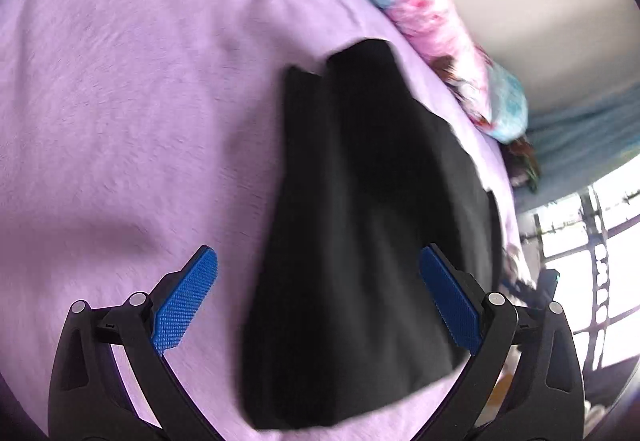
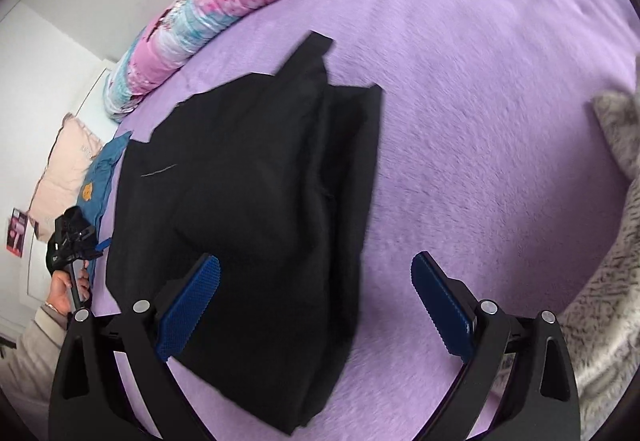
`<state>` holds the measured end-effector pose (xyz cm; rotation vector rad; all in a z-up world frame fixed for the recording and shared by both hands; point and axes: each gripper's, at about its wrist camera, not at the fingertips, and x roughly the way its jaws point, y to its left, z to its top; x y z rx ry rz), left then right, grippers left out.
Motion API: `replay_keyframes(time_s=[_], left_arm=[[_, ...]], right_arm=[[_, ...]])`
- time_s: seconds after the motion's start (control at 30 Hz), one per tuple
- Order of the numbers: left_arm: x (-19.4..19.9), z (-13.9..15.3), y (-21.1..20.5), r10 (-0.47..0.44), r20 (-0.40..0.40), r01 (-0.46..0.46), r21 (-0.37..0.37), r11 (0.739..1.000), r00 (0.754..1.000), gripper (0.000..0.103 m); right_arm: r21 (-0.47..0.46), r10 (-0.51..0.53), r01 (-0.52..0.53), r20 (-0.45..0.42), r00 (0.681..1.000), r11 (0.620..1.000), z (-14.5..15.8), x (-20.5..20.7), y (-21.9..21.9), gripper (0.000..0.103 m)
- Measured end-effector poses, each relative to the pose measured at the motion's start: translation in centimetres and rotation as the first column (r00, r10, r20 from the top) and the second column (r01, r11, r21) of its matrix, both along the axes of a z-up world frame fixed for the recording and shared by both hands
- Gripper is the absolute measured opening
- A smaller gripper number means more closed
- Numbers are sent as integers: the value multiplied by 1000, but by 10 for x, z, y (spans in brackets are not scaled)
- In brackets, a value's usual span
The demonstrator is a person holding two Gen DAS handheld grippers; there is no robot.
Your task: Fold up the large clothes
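A black garment (image 1: pixel 360 221) lies folded into a long narrow stack on the purple blanket (image 1: pixel 120 121). My left gripper (image 1: pixel 318 273) hovers above its near end, open, blue pads empty. In the right wrist view the same black garment (image 2: pixel 260 209) stretches away from me over the purple blanket (image 2: pixel 500 101). My right gripper (image 2: pixel 316 277) is open above its near right edge, nothing between the fingers. The left gripper (image 2: pixel 70 237) also shows small at the far left, held in a person's hand (image 2: pixel 66 291).
A pink and blue floral duvet roll (image 2: pixel 208 13) borders the bed's far side, also seen as the duvet roll (image 1: pixel 420 13). A grey furry throw (image 2: pixel 600 281) lies at right. A blue garment (image 2: pixel 100 181) and pink pillow (image 2: pixel 64 165) sit left. A bright window (image 1: pixel 600 261) is at right.
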<state>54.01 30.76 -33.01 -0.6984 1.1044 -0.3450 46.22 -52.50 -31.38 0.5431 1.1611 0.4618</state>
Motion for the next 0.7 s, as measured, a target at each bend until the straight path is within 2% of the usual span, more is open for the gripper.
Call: replay_keyframes(time_s=[0.03, 0.13, 0.2, 0.33, 0.43, 0.53, 0.67, 0.7], left_arm=[[5, -7, 2, 0, 1, 0, -27, 1000, 1000, 97], [17, -20, -3, -34, -6, 34, -35, 999, 999, 97], [24, -26, -14, -75, -9, 75, -4, 997, 997, 97], [28, -27, -28, -125, 45, 124, 35, 992, 991, 97], [28, -30, -32, -116, 80, 115, 12, 993, 990, 97], [31, -34, -33, -94, 118, 102, -65, 993, 989, 97], [38, -37, -39, -123, 130, 136, -88, 987, 984, 97], [41, -37, -41, -143, 139, 161, -122, 979, 980, 97]], right_arm=[[38, -8, 9, -30, 1000, 999, -14, 3, -4, 95], [87, -8, 12, -40, 999, 996, -33, 6, -5, 95], [105, -13, 18, -42, 999, 994, -43, 8, -3, 95], [163, -17, 20, -25, 1000, 986, -49, 12, -1, 97], [205, -10, 11, -7, 1000, 979, -51, 13, -2, 97], [236, 17, -18, 5, 1000, 972, -53, 15, 8, 98], [241, 69, -73, 24, 997, 968, -57, 20, 22, 98], [245, 78, -84, 35, 996, 966, -57, 21, 25, 98]])
